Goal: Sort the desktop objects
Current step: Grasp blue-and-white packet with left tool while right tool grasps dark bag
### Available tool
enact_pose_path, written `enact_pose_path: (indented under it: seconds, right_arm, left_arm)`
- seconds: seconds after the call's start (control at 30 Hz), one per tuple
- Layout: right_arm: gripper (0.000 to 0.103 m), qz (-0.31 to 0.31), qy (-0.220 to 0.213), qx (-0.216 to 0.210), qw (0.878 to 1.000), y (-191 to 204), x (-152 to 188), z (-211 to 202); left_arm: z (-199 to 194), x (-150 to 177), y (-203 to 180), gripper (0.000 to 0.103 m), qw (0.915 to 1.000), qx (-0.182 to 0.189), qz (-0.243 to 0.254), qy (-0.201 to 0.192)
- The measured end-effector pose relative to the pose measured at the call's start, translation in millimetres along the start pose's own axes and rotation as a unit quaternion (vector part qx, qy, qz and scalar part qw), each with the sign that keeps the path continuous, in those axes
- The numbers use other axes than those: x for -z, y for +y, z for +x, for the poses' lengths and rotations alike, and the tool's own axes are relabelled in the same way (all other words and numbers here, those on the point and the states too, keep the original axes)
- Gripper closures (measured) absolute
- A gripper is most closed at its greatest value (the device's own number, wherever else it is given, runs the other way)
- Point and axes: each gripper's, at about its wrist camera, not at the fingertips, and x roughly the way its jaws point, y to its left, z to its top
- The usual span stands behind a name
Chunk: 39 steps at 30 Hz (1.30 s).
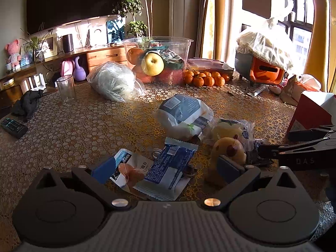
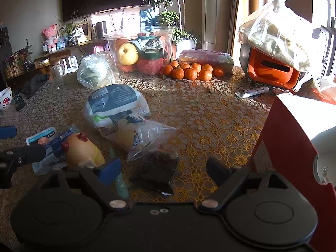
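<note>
On the desk (image 1: 84, 126), the left claw (image 1: 166, 168) gapes open over a blue snack packet (image 1: 168, 168) at near centre. Right of it lies a yellow plush toy (image 2: 82, 151). The right claw (image 2: 166, 171) stands open around a dark packet (image 2: 157, 168).

Colours on the counter

The counter (image 2: 210, 121) is covered in gold lace circles; blue wrapper (image 1: 170, 166), orange mandarins (image 2: 189, 71), yellow apple (image 2: 127, 54) and red box (image 2: 289, 147) are seen.

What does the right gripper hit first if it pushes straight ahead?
Probably the dark crumpled plastic packet lying on the table between the open jaws of the right gripper; depth is hard to judge.
</note>
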Motion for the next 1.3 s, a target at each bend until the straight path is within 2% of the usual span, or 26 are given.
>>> enact_pose_path:
  seconds: [0.4, 0.67, 0.73, 0.87, 0.97, 1.2, 1.3]
  right_arm:
    - [0.021, 0.009, 0.029, 0.002, 1.000, -1.7, 2.5, 21.6]
    - [0.026, 0.007, 0.035, 0.003, 0.999, -1.0, 2.7, 27.9]
    - [0.027, 0.007, 0.037, 0.002, 0.999, -1.3, 3.0, 29.1]
    - [0.030, 0.005, 0.040, 0.000, 0.999, -0.3, 4.0, 31.4]
    - [0.033, 0.004, 0.042, -0.003, 0.999, 0.9, 4.5, 32.5]
    - [0.049, 0.011, 0.045, -0.014, 0.999, 0.6, 4.5, 31.5]
    - [0.055, 0.013, 0.046, -0.018, 0.999, 0.3, 4.5, 29.7]
  left_arm:
    - [28.9, 2.1, 0.7, 0.001, 0.9998, -0.011, 0.018, 0.006]
    - [42.9, 4.7, 5.2, 0.017, 0.9997, 0.002, 0.009, 0.022]
    - [46.9, 5.1, 5.8, 0.025, 0.9995, 0.006, 0.008, 0.029]
    - [50.9, 5.0, 5.7, 0.030, 0.9993, 0.018, 0.003, 0.033]
    - [53.3, 3.9, 3.1, 0.039, 0.9987, 0.033, 0.004, 0.039]
    - [51.8, 3.0, -1.8, 0.065, 0.9975, 0.057, 0.005, 0.041]
    - [51.1, 3.2, -5.3, 0.066, 0.9978, 0.052, 0.011, 0.038]
